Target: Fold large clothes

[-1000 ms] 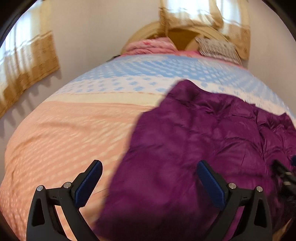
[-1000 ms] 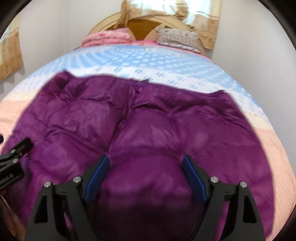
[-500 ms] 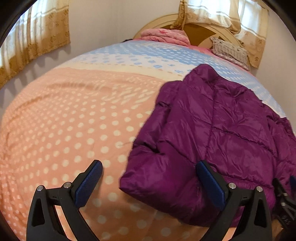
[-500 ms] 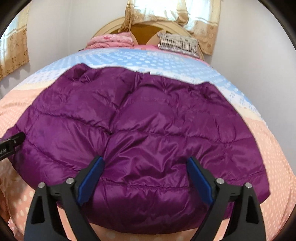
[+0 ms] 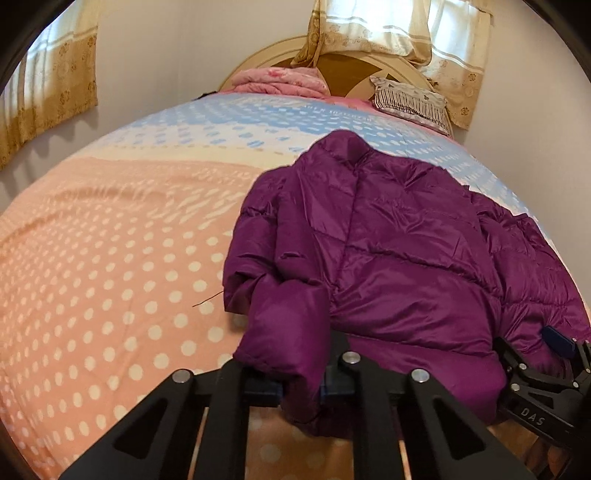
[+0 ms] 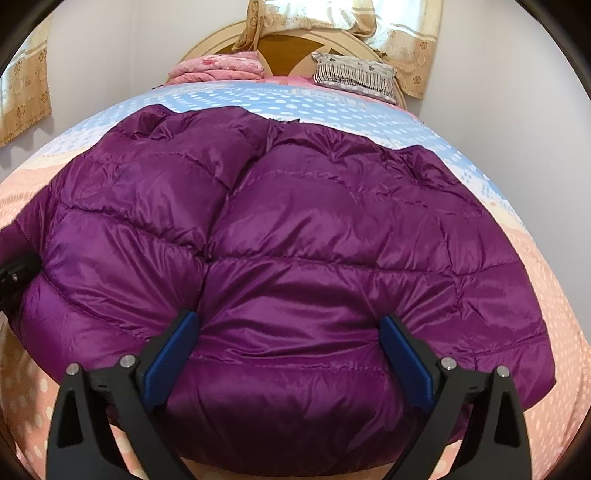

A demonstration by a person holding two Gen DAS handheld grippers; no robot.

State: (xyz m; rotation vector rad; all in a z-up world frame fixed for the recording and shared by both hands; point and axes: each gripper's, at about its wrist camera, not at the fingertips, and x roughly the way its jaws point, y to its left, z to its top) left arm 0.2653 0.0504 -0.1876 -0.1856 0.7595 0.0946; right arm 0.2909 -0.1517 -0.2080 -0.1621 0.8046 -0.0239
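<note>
A home bedroom is showing itself: a dotted bedspread [image 5: 110,258] is covering a bed, with headboard [image 6: 295,44], pillow [image 6: 354,74] and curtains [image 5: 424,33] sitting toward twelve o'clock.

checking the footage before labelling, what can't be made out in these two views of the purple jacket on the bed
- Left gripper pads: left wrist view, buried in the purple jacket fold they pinch.
- Jacket front, zip and collar: both views, hidden by its own bulk and folds.
- Jacket's near hem: right wrist view, cut off behind the right gripper, whose jaws are opening.
- Bedspread under the jacket: covered.
- Right gripper body: left wrist view, cut by the right edge.
</note>
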